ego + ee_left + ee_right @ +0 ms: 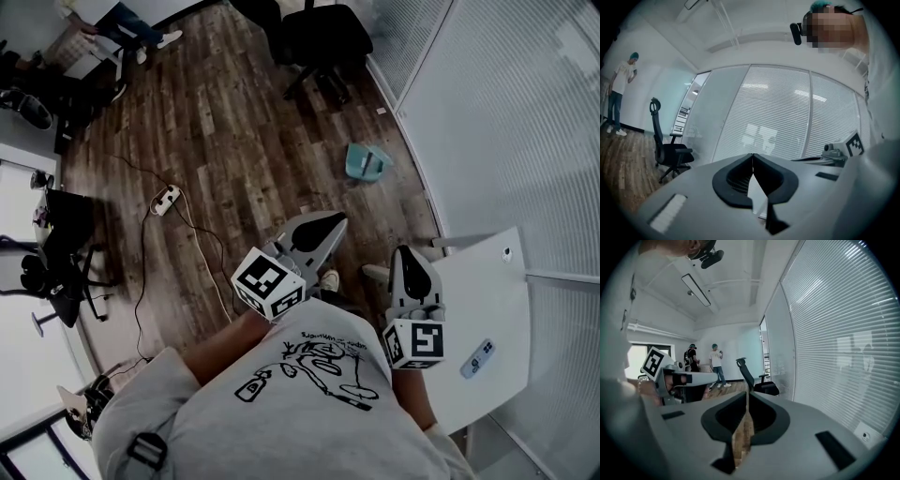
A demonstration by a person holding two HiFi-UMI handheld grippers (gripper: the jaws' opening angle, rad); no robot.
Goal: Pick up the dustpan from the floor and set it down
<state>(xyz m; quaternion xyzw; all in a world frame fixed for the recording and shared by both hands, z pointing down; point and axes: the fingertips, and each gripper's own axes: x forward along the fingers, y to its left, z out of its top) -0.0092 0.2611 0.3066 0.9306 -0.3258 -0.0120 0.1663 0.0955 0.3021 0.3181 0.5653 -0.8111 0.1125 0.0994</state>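
Observation:
A teal dustpan (367, 161) lies on the wooden floor close to the glass wall, well ahead of both grippers. In the head view my left gripper (333, 222) is held level in front of the body, its jaws together with nothing between them. My right gripper (405, 251) hangs beside it to the right, tilted slightly down and likewise empty. In the left gripper view the left gripper (753, 157) has its tips touching and faces the blinds. In the right gripper view the right gripper (747, 394) is shut too, with floor showing beneath it. The dustpan appears in neither gripper view.
A black office chair (319, 37) stands at the far end near the glass wall (506, 112). A power strip (166, 199) with a long cable lies on the floor at left. A white table (487, 309) sits at right, carrying a small device (477, 358). A person (621, 93) stands far off.

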